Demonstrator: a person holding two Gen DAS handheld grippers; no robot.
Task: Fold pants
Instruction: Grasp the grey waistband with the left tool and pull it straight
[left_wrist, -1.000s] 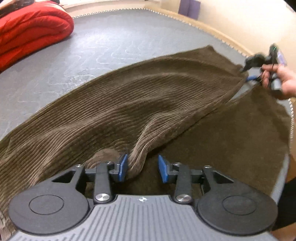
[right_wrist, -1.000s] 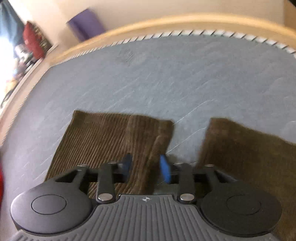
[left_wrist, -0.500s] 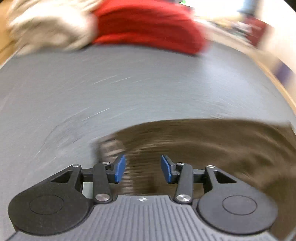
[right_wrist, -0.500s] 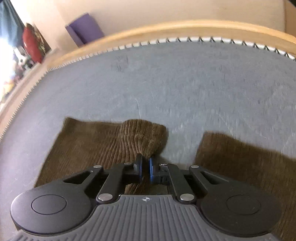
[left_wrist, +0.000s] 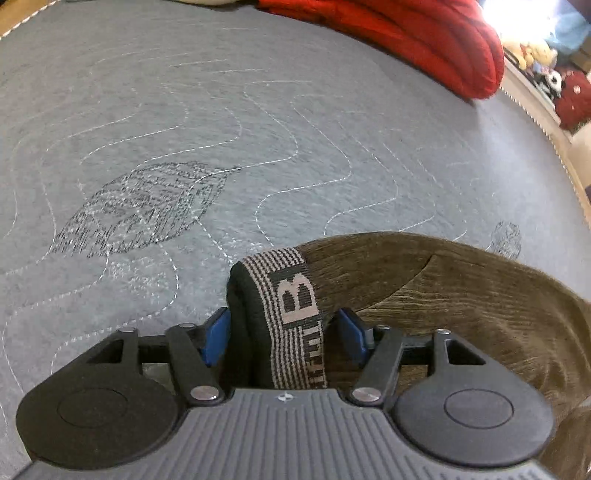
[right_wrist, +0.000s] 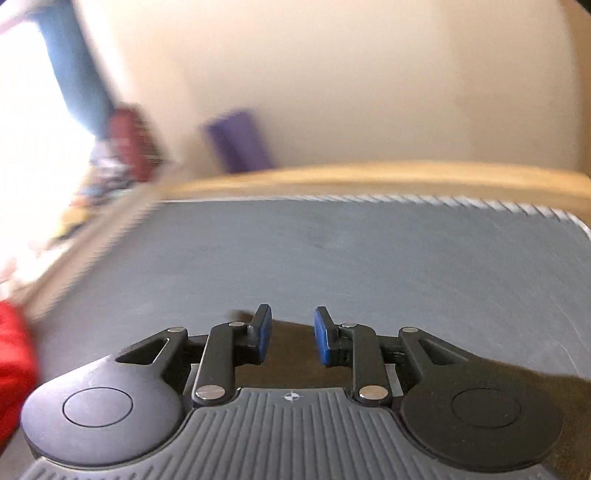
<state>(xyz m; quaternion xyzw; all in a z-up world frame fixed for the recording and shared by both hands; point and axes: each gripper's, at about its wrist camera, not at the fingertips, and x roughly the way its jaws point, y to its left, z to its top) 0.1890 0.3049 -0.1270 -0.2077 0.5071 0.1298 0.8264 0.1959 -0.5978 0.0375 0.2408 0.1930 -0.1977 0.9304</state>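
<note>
1. Your left gripper (left_wrist: 282, 336), at the lower centre of its frame, is spread wide; the striped waistband (left_wrist: 295, 314) of the brown corduroy pants (left_wrist: 480, 306) lies between the blue pads, unpinched.
2. The pants spread toward the lower right over the grey quilted mattress (left_wrist: 221, 129); a red duvet (left_wrist: 424, 40) sits at the upper right.
3. Your right gripper (right_wrist: 292, 336) is released, holding nothing, with dark brown cloth (right_wrist: 295, 365) below its fingers; the view is blurred.

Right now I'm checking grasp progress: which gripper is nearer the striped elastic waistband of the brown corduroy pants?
Left. The left gripper has its open jaws straddling the striped elastic waistband; the right gripper shows no waistband.
</note>
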